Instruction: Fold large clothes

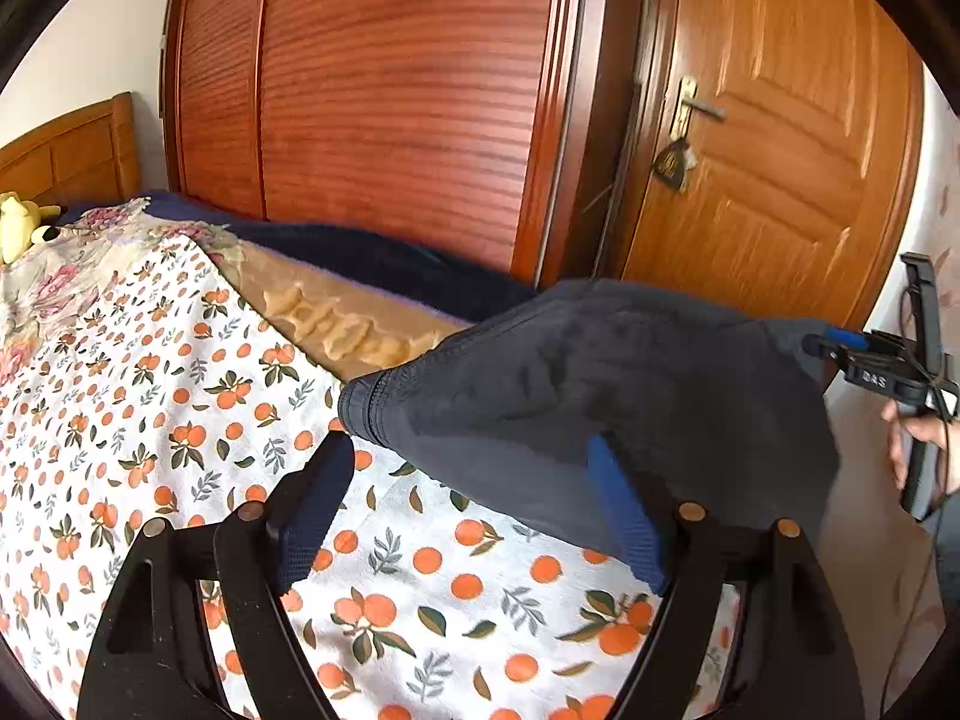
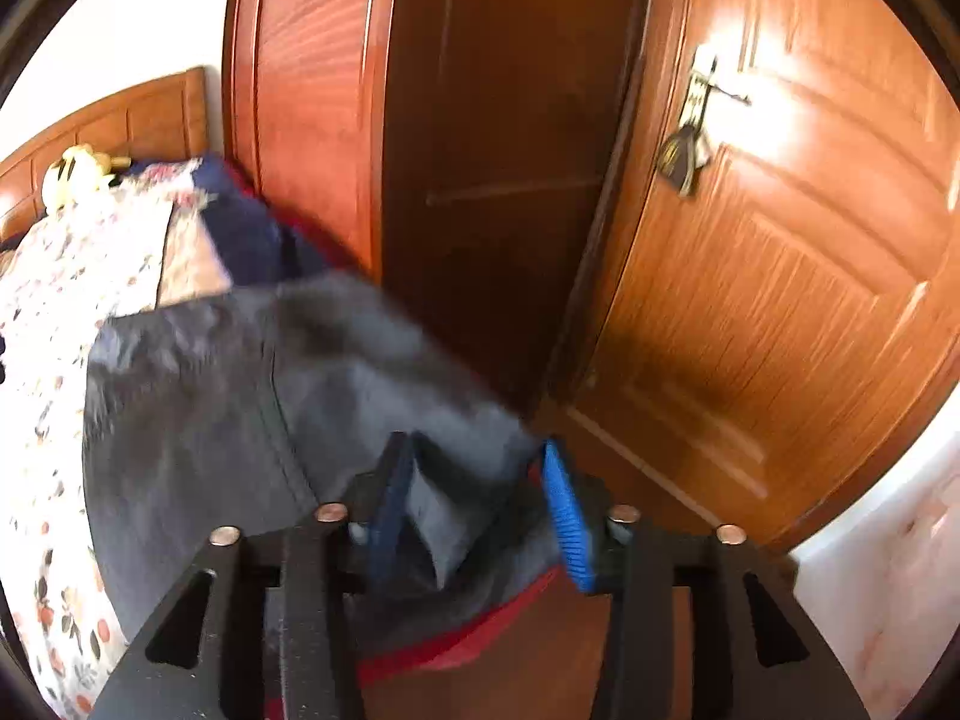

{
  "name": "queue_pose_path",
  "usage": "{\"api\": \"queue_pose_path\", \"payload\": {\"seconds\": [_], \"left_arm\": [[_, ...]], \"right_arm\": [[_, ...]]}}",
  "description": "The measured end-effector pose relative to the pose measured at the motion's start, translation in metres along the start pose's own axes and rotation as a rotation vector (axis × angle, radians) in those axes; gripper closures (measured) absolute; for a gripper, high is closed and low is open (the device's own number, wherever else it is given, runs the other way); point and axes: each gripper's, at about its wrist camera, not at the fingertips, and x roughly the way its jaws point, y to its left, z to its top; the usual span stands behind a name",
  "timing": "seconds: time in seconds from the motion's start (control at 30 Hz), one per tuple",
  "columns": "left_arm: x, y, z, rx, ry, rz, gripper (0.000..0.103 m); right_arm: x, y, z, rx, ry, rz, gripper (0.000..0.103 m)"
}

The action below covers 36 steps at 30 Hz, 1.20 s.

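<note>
Right claw [image 2: 474, 504] astride trousers [image 2: 240, 396] (blurred)

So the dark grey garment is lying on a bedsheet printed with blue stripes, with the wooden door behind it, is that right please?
Not quite: the bedsheet is printed with oranges and leaves, not blue stripes, as the left wrist view shows. The dark grey garment does lie on it, with the wooden door behind.
</note>
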Motion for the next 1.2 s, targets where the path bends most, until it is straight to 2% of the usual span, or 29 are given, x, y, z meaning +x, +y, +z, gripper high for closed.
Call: {"api": "queue_pose_path", "payload": {"seconds": [0.13, 0.27, 0.4, 0.53, 0.63, 0.77, 0.9, 1.03, 1.2], "left_arm": [[-0.021, -0.009, -0.006, 0.013, -0.030, 0.012, 0.022], [-0.042, -0.014, -0.015, 0.015, -0.049, 0.009, 0.022], [-0.069, -0.021, -0.030, 0.031, -0.074, 0.036, 0.021], [-0.097, -0.024, -0.044, 0.028, -0.100, 0.058, 0.021], [-0.121, -0.024, -0.055, 0.022, -0.119, 0.080, 0.021], [-0.149, -0.019, -0.070, -0.002, -0.122, 0.130, 0.020], [-0.173, -0.012, -0.086, -0.039, -0.121, 0.169, 0.020], [-0.200, -0.006, -0.107, -0.081, -0.125, 0.212, 0.020], [-0.233, 0.001, -0.131, -0.130, -0.120, 0.307, 0.020]], "right_arm": [[-0.018, 0.011, 0.001, -0.017, -0.070, 0.013, 0.049], [-0.021, 0.025, -0.015, -0.028, -0.096, 0.114, 0.043], [0.009, 0.035, -0.026, -0.058, -0.009, 0.161, 0.043], [0.064, 0.018, -0.043, 0.017, 0.178, 0.179, 0.042], [0.068, 0.008, -0.049, 0.044, 0.191, 0.194, 0.042], [0.038, 0.014, -0.048, 0.020, 0.132, 0.158, 0.042], [-0.010, 0.025, -0.053, -0.021, 0.035, 0.174, 0.042], [-0.058, 0.042, -0.066, -0.032, -0.037, 0.250, 0.041], [-0.098, 0.076, -0.087, -0.050, -0.066, 0.390, 0.036]]}}
